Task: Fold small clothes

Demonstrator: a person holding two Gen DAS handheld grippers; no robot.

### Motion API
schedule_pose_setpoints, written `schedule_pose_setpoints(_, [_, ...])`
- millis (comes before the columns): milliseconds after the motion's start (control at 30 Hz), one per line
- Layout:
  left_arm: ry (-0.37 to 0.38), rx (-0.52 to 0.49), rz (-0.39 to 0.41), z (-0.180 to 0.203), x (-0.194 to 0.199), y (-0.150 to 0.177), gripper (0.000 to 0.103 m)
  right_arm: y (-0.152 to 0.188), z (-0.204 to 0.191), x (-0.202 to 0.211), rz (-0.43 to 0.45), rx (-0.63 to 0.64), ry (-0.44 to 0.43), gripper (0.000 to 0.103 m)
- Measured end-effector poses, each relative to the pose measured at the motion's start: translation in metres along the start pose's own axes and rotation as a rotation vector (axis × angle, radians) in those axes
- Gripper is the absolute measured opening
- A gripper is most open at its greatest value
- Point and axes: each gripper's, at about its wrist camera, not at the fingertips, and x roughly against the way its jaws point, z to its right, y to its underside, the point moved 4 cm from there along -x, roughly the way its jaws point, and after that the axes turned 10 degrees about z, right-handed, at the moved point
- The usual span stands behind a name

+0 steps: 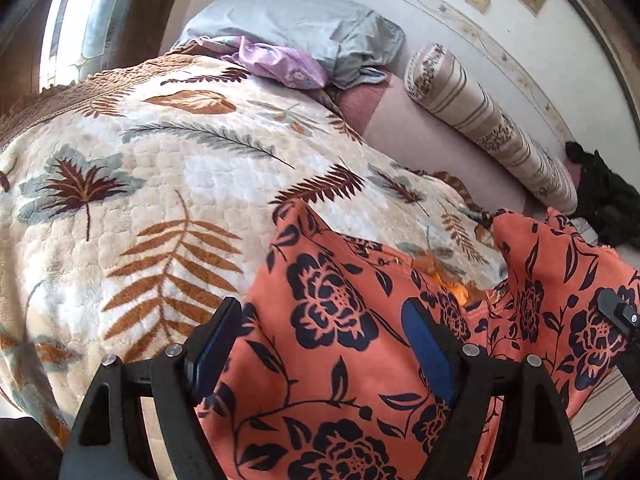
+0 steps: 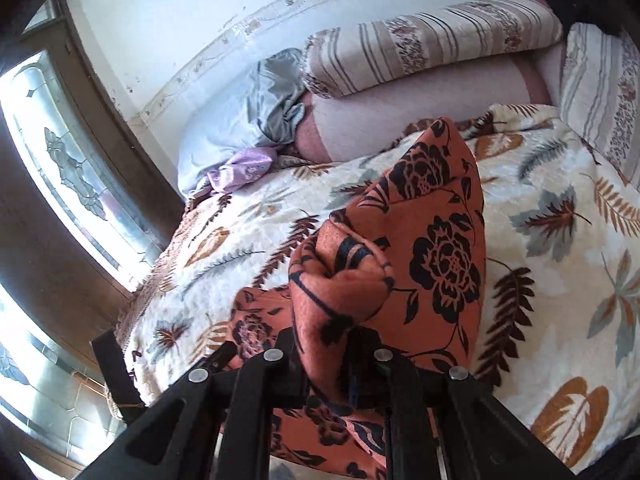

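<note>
Fingers pinch orange garment, angled downward.

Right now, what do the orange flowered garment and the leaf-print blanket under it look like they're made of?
Orange garment: looks like a soft, matte woven or brushed fabric; it drapes and bunches in rounded folds, no sheen. Leaf-print blanket: seems a plush fleece, with a quilted, fuzzy pile. Exact fibres can't be told.

From my remote station, I can read no text, label, brand, number or sign in either wrist view. The orange cloth with dark floral print carries only its pattern, and the cream quilted bedspread with brown leaf motifs likewise shows no lettering. A small round mark on black hardware at the frame edge is too small to tell.
</note>
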Motion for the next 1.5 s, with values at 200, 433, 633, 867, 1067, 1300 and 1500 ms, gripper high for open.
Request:
schedule_pose_setpoints(200, [0.050,0.206,-0.076,-0.044,-0.011,-0.008,0.083,0.071,-0.067,-0.055,-0.164,0.145,-0.116,0.013])
schedule_pose_setpoints(433, [0.211,0.367,-0.219,-0.053,-0.025,-0.001,0.081,0.133,-0.033,-0.091,-0.317,-0.005,-0.141,0.013])
schedule_pose_setpoints(633, [0.336,0.403,-0.353,-0.028,-0.044,-0.012,0.082,0.086,-0.023,-0.068,-0.218,-0.119,-0.244,0.013])
schedule_pose_setpoints(867, [0.408,0.426,-0.507,0.006,-0.080,-0.027,0.086,0.062,-0.025,-0.057,-0.165,-0.145,-0.288,0.013])
schedule_pose_setpoints(1067, [0.390,0.344,-0.616,0.038,-0.103,-0.029,0.086,0.059,-0.025,-0.052,-0.154,-0.123,-0.303,0.013])
schedule_pose_setpoints(1300, [0.337,0.238,-0.598,0.040,-0.127,-0.033,0.013,0.070,-0.031,-0.050,-0.172,-0.052,-0.295,0.013])
schedule_pose_setpoints(1500, [0.412,0.082,-0.390,0.035,-0.077,-0.077,0.012,0.083,-0.072,-0.053,-0.191,0.040,-0.344,0.013])
